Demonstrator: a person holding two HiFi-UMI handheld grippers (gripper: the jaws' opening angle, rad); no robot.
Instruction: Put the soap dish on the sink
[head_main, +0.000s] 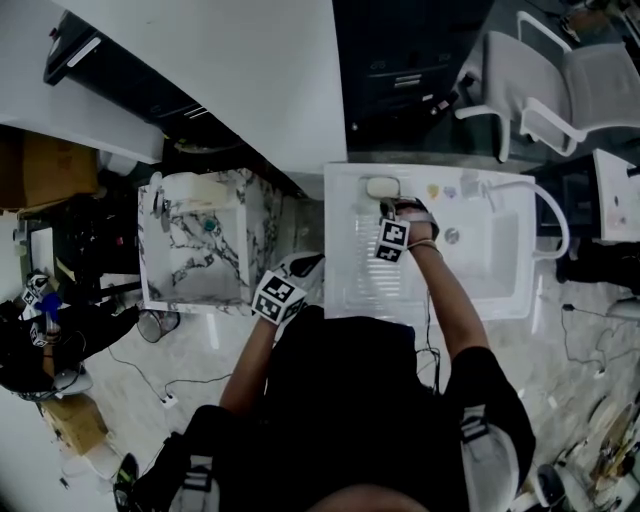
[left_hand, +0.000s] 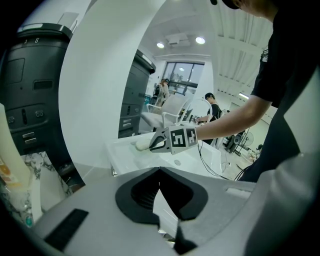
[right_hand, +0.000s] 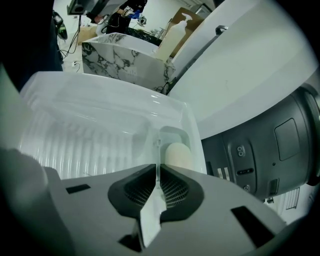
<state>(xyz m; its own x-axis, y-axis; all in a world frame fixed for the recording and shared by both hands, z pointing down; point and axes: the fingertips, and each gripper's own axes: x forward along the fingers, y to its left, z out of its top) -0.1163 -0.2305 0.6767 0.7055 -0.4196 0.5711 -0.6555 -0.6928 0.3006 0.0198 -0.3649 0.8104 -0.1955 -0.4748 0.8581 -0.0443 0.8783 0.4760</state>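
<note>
The right gripper pinches the near rim of the clear soap dish, fingers narrowed onto it; the dish, soap inside, lies just ahead of the fingertips on the sink corner, seemingly placed, only the release left; its long axis looks crosswise to the fingers; the left gripper hangs closed and empty, well apart.

The soap dish sits on the sink's far left corner, with soap in it. The right claw, just before it, pinches its near rim. A second basin stands left of the sink, and the left claw is between them.
</note>
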